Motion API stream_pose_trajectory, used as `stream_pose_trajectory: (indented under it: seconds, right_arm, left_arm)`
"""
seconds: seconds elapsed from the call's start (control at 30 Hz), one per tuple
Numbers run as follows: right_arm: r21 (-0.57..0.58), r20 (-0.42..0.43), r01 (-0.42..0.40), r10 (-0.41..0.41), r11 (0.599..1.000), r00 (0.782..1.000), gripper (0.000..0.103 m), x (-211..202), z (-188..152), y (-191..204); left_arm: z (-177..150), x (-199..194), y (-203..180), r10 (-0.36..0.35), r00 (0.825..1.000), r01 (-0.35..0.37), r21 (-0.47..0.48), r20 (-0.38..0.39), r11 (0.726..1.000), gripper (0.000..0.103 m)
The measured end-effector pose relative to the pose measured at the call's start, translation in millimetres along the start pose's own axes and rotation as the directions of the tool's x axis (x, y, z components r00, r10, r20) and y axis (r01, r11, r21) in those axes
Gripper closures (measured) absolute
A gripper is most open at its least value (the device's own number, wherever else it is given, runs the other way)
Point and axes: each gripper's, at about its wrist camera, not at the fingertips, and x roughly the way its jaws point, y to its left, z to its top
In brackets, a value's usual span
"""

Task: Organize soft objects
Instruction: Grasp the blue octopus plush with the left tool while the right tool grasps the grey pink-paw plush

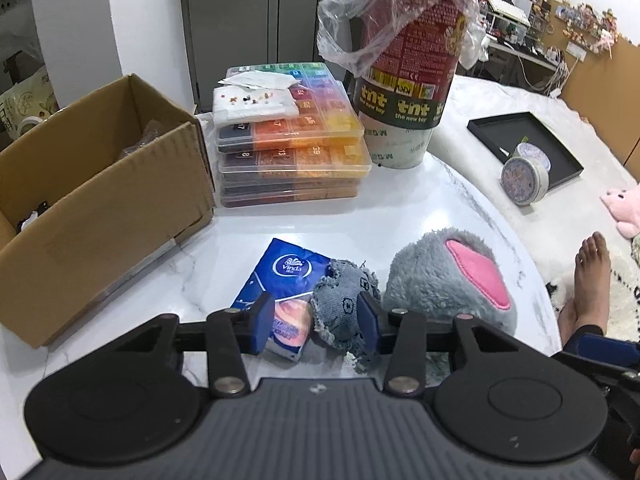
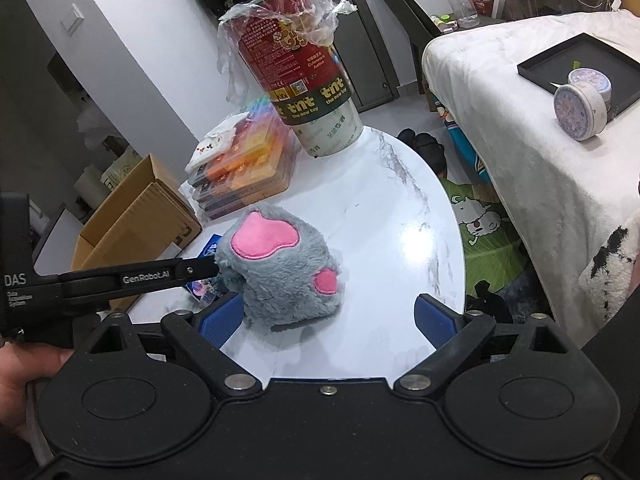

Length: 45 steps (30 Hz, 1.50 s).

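Note:
On the white marble table lie a frayed denim piece, a small orange-and-blue tissue packet and a blue Vinda tissue pack. My left gripper is lowered over them, its blue pads half closed, one beside the small packet and one beside the denim. I see no firm pinch. To the right sits a grey plush paw with pink pads. My right gripper stands wide open just in front of the plush paw, its left pad close to the fur. The left gripper's finger reaches in behind the plush paw.
An open cardboard box stands at the left and stacked clear bead cases behind. A tall red canister wears a plastic bag. The table's curved edge runs on the right. Beyond are a bed with a black tray, round tins, a pink plush and a bare foot.

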Motion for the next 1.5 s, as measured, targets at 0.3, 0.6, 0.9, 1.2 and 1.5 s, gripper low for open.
stream_pose_trajectory:
  seconds: [0.3,0.6,0.9,1.2,1.5]
  right_arm:
    - [0.007,0.001,0.001,-0.001,1.000,1.000,0.011,3,-1,-2]
    - [-0.024,0.005,0.004,-0.003,1.000,1.000,0.011,13,0,3]
    - [-0.062,0.001,0.002,-0.002,0.998,1.000,0.014,24,3,15]
    - [-0.105,0.004,0.009,-0.009,0.994,1.000,0.023,33,10,29]
    - [-0.162,-0.009,0.039,-0.041,0.986,0.999,0.068,36,10,46]
  left_arm:
    - [-5,10,-7,-0.005,1.000,0.005,0.038,-0.003,0.999,0.084]
    - [0,-3,0,-0.040,0.999,0.040,-0.007,0.016,0.999,0.100]
    - [1,-22,6,-0.068,0.997,0.068,-0.021,0.026,0.997,0.102]
    - [-5,-36,14,-0.072,0.997,0.074,-0.038,0.035,0.997,0.102]
    - [-9,-55,29,-0.064,0.997,0.068,-0.061,0.052,0.996,0.102]
